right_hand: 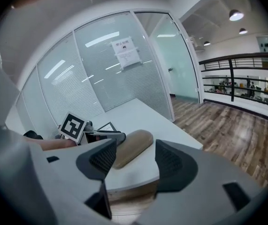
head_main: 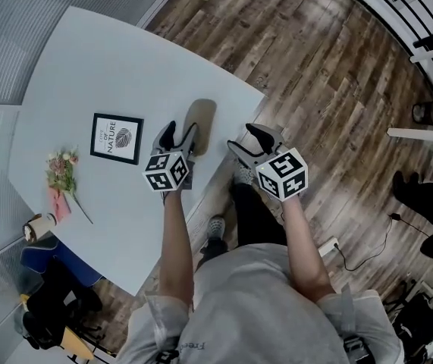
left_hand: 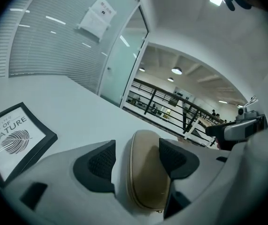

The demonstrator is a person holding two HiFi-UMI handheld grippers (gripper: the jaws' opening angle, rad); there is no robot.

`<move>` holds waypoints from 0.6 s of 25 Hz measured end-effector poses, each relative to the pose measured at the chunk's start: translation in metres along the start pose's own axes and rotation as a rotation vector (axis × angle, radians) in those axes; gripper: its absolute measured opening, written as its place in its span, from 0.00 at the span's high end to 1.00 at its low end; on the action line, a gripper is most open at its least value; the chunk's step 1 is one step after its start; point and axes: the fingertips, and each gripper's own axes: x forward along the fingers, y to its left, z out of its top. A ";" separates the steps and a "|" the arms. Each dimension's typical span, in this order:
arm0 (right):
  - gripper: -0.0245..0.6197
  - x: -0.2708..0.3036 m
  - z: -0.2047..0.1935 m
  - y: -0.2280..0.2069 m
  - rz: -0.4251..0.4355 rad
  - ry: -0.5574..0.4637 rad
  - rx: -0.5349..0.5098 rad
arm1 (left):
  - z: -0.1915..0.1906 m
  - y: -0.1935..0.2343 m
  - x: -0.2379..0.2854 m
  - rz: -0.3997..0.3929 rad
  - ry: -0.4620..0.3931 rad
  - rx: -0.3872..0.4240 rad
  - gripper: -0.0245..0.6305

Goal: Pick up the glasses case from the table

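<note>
A tan oval glasses case (head_main: pixel 200 120) lies flat near the white table's (head_main: pixel 87 67) right edge. My left gripper (head_main: pixel 180 133) is at the case's near end. In the left gripper view the case (left_hand: pixel 147 172) lies between the two dark pads (left_hand: pixel 101 162). There is a visible gap on the left side, so the jaws stand open around it. My right gripper (head_main: pixel 248 141) hangs open just off the table edge, to the right of the case, with nothing between its fingers. From the right gripper view the case (right_hand: pixel 133 147) lies ahead, beside the left gripper (right_hand: pixel 106 137).
A black-framed print (head_main: pixel 117 138) lies left of the case, and also shows in the left gripper view (left_hand: pixel 16 137). A small flower bunch (head_main: pixel 63 174) and a paper roll (head_main: pixel 40 226) sit near the table's left edge. Wooden floor (head_main: pixel 315 67) lies to the right, and a glass wall (right_hand: pixel 101 74) beyond the table.
</note>
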 end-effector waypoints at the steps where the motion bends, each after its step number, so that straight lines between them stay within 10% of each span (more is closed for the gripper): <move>1: 0.56 0.001 0.000 0.001 0.007 -0.003 0.010 | -0.001 -0.003 0.000 -0.011 0.000 0.005 0.55; 15: 0.56 -0.030 0.002 -0.023 -0.044 -0.028 0.051 | -0.012 -0.049 0.012 -0.095 0.012 0.042 0.48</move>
